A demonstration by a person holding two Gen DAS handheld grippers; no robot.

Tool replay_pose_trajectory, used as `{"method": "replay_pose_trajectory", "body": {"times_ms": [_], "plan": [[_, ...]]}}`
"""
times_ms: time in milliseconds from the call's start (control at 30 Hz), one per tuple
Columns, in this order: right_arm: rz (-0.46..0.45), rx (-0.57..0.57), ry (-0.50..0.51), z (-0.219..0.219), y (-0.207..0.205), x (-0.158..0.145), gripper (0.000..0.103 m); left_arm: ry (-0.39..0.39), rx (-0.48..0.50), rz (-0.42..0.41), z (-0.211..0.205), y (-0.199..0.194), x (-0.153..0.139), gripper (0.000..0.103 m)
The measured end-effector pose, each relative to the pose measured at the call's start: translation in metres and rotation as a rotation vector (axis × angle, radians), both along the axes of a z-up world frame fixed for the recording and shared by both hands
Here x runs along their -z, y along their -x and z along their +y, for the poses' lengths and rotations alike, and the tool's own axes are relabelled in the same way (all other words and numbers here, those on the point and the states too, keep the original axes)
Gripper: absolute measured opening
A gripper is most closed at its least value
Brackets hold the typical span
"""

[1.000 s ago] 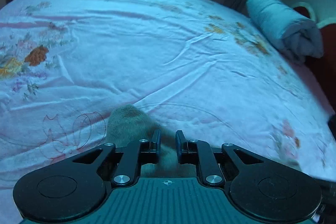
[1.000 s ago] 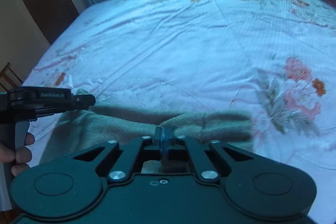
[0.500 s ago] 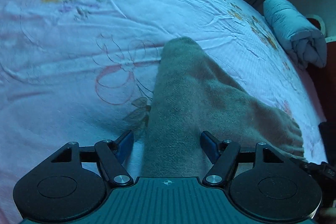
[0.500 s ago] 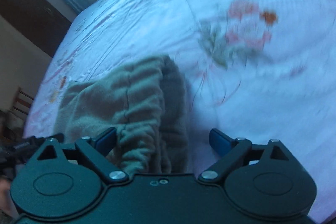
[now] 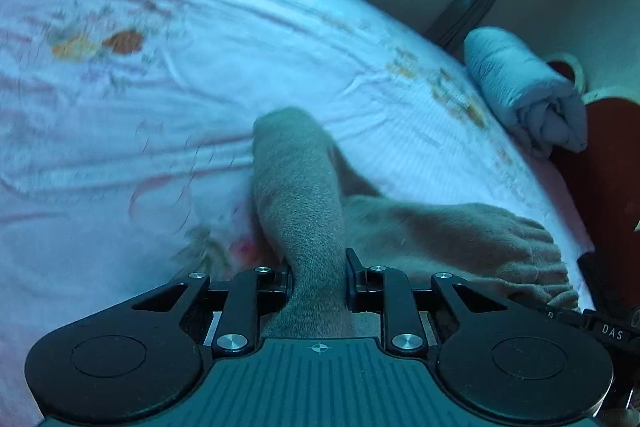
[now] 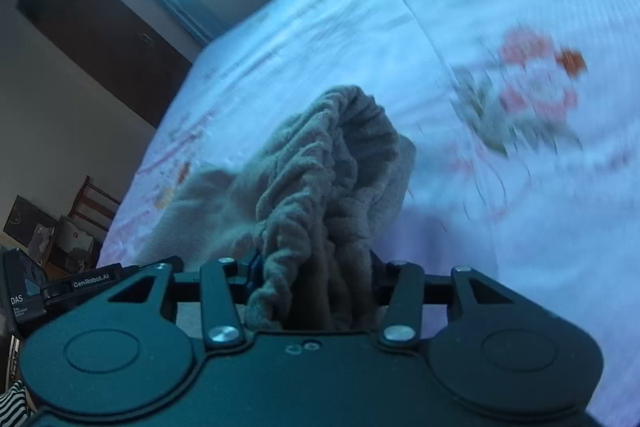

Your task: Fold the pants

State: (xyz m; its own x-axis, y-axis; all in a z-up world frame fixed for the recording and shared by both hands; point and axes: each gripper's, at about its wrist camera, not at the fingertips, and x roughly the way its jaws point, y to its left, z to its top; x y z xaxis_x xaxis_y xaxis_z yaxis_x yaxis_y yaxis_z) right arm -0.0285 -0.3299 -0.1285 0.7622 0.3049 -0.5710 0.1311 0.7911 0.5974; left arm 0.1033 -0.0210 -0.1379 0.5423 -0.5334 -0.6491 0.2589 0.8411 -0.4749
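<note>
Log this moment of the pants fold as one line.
stage: regrasp | left gripper: shut on pants leg | right gripper: shut on bunched waistband | surface: floral bedsheet

We are holding two handheld grippers, one in each hand, both pointing forward and angled downward. Our left gripper [image 5: 318,277] is pinching with its two black fingers [image 5: 282,277] drawn close together, a band of cloth filling the gap between them. Our right gripper [image 6: 316,271] is doing the same, its fingers [image 6: 250,269] pressing in from both sides on a thick gathered bunch of cloth, so the tips are mostly hidden. In the right wrist view, the body of our left gripper is showing at the lower left edge, just beside the right one. Neither of our hands is showing clearly.
</note>
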Motion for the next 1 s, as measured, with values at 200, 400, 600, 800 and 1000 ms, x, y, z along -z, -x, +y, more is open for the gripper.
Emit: {"method": "replay_pose_trajectory", "body": {"times_ms": [200, 400, 600, 800, 1000], "plan": [[-0.094, 0.0, 0.024, -0.019, -0.041, -0.043, 0.038, 0.029, -0.017, -0.126, -0.017, -0.061, -0.048, 0.023], [-0.14, 0.026, 0.018, -0.045, -0.131, -0.057, 0.038, -0.016, -0.038, -0.161, -0.046, -0.157, -0.051, 0.023], [-0.073, 0.036, 0.038, -0.059, -0.217, -0.022, 0.039, -0.107, -0.043, -0.111, -0.073, -0.229, -0.005, 0.024], [0.027, 0.082, 0.04, -0.07, -0.24, 0.03, 0.067, -0.226, -0.04, -0.09, -0.081, -0.237, 0.039, 0.056], [0.002, 0.119, 0.12, -0.071, -0.215, 0.014, 0.081, -0.322, -0.07, -0.096, -0.071, -0.216, 0.024, 0.088]]}}
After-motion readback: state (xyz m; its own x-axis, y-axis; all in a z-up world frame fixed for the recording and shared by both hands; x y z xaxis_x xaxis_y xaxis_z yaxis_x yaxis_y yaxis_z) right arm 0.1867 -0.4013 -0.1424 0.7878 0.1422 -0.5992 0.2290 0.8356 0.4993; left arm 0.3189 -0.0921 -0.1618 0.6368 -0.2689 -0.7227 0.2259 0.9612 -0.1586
